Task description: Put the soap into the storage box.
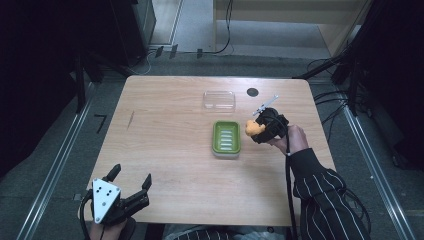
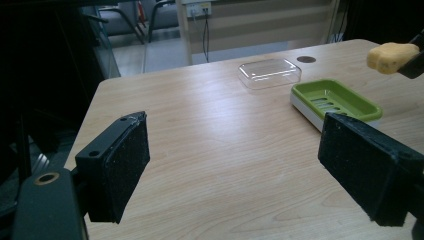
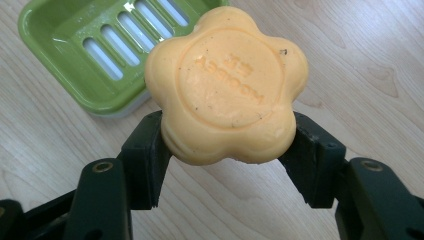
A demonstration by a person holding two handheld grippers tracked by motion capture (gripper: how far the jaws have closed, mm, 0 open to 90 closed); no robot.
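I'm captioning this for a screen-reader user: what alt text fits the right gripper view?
A flower-shaped orange soap is clamped between the right gripper's two black jaws, held above a wooden table. A green slotted soap dish sits on the table at upper left, empty.

Left gripper (image 1: 131, 178) held low at the near left corner, jaws spread wide with nothing between them, hand beneath its grey plate. Right gripper (image 1: 256, 129) raised at mid-right by a hand (image 1: 294, 140) in a striped sleeve (image 1: 325, 200), jaws clamped on the soap (image 3: 226, 85).
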